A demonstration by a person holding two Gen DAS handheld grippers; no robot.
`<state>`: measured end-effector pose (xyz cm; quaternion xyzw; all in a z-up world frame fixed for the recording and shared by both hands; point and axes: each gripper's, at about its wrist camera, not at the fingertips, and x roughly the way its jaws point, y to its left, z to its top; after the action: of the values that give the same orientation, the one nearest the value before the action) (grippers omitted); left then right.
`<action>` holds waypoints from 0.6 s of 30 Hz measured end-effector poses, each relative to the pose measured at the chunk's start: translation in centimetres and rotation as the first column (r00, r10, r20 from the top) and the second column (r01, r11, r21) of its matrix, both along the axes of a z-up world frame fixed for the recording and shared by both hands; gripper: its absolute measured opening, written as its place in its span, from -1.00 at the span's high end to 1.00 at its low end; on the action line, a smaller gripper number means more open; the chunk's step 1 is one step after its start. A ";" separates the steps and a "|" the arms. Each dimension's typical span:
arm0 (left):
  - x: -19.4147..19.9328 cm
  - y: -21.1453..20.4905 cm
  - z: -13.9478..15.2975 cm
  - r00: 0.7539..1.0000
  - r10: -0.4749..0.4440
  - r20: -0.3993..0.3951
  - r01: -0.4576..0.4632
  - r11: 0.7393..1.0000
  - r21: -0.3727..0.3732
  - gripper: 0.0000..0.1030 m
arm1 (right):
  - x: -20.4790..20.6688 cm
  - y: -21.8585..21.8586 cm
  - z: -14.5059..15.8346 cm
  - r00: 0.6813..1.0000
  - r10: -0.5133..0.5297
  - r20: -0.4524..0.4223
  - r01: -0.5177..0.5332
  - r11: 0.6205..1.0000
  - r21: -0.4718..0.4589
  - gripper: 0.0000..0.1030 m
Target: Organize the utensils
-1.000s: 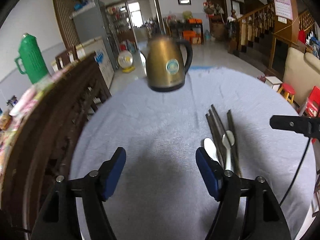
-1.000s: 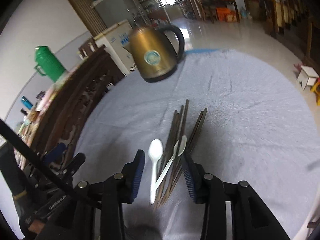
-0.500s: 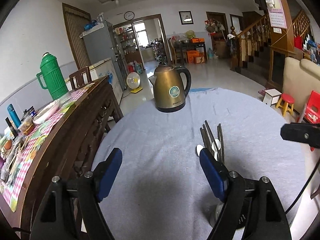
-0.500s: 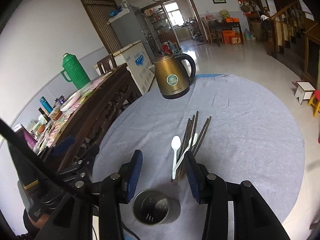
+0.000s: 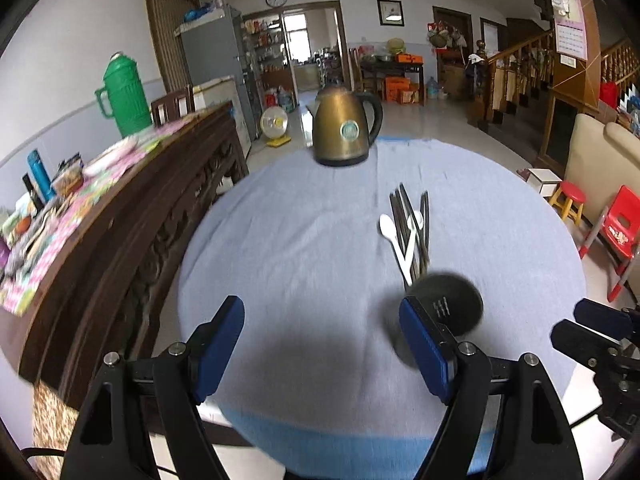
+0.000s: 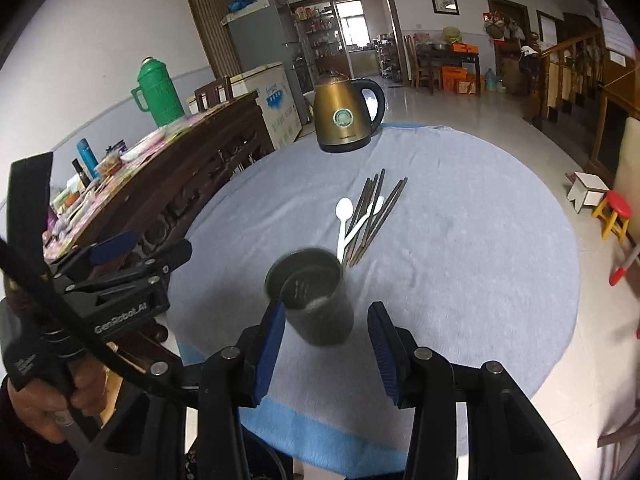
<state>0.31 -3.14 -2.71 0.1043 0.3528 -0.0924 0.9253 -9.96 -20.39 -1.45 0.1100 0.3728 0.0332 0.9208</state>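
Cup (image 6: 314, 300) between wide-open, empty right fingers (image 6: 269, 344), utensils (image 6: 368, 216) just beyond; left fingers (image 5: 426, 352) likewise spread.

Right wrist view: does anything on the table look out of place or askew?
Yes. The dark metal cup is empty, and the chopsticks and two white spoons lie loose in a splayed heap on the cloth behind it. Nothing looks spilled or damaged.
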 end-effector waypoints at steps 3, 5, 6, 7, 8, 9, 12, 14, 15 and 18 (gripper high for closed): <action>-1.4 0.5 -0.3 1.000 0.012 -0.015 -0.012 1.000 0.005 -0.56 | -1.0 0.5 -0.2 1.000 0.012 0.001 -0.012 1.000 0.000 0.09; -1.8 0.8 -0.1 1.000 0.019 -0.010 -0.019 1.000 0.004 -0.56 | -1.3 0.8 0.0 1.000 0.021 0.003 -0.021 1.000 0.004 0.09; -1.9 0.9 0.2 1.000 0.023 -0.004 -0.023 1.000 0.004 -0.56 | -1.6 0.9 0.1 1.000 0.021 0.006 -0.021 1.000 0.002 0.09; -2.0 0.9 0.4 1.000 0.026 0.001 -0.026 1.000 0.001 -0.56 | -1.8 0.9 0.2 1.000 0.020 0.011 -0.020 1.000 0.002 0.09; -2.0 1.0 0.7 1.000 0.028 0.009 -0.028 1.000 -0.002 -0.56 | -2.0 0.9 0.3 1.000 0.021 0.015 -0.021 1.000 0.002 0.09; -2.2 1.1 0.7 1.000 0.028 0.014 -0.028 1.000 -0.003 -0.56 | -2.1 0.9 0.4 1.000 0.020 0.020 -0.020 1.000 -0.001 0.09; -0.9 1.0 0.9 1.000 0.004 0.008 -0.004 1.000 -0.006 -0.56 | -1.6 0.2 0.8 1.000 0.015 0.017 -0.015 1.000 0.016 0.09; 1.3 1.0 0.7 1.000 -0.002 -0.016 0.002 1.000 -0.019 -0.56 | -0.4 -0.9 1.2 1.000 0.002 0.011 -0.003 0.999 0.043 0.09; 2.9 1.0 0.5 1.000 -0.002 -0.028 0.002 1.000 -0.027 -0.56 | 0.5 -1.8 1.3 1.000 -0.010 0.005 0.009 0.998 0.064 0.09; 8.2 0.3 -0.8 0.995 -0.017 -0.094 0.013 0.999 -0.046 -0.56 | 4.5 -4.6 0.9 0.999 -0.029 -0.034 0.033 0.993 0.114 0.08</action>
<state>8.46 -2.82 -3.47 0.0817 0.3929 -0.1120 0.9091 -5.50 -24.97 -0.51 0.1687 0.3834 0.0385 0.9072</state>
